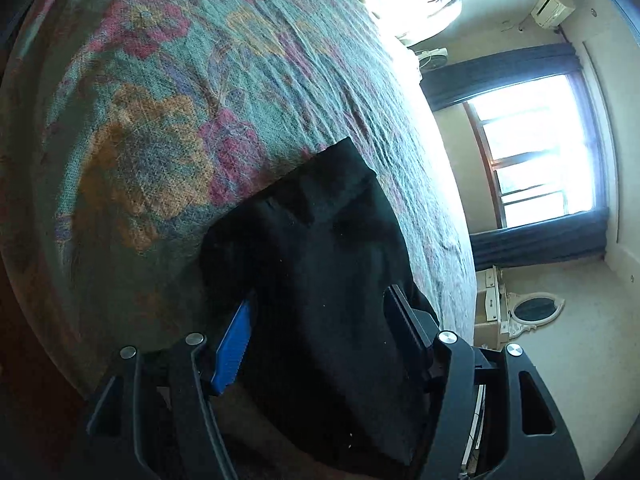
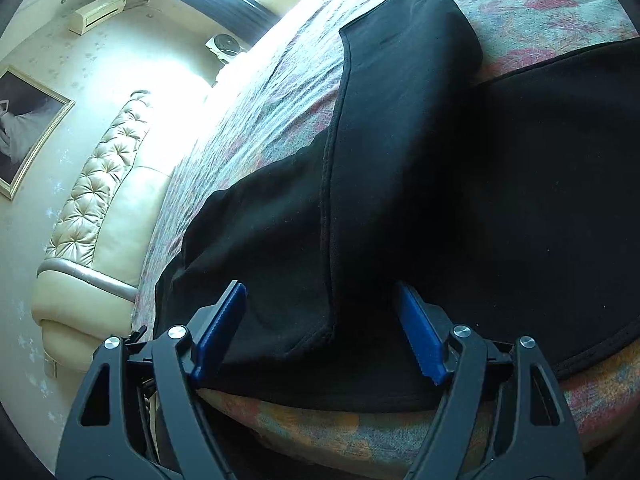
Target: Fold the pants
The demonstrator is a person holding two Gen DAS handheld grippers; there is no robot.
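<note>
Both wrist views close above pants [image 1: 320,280].

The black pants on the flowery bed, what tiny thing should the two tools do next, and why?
Probably close both tools on the cloth. The black pants lie on the flowery bedspread, and the right tool and left tool each stand open with fabric between their fingers, not yet pinching, so nothing can be lifted to fold.

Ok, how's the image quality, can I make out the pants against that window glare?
Left wrist view: window blown out, black pants nearly featureless, floral bedspread slightly soft. Right wrist view: glare at the headboard, but the pants' seam reads clearly. Both show fisheye curvature.
</note>
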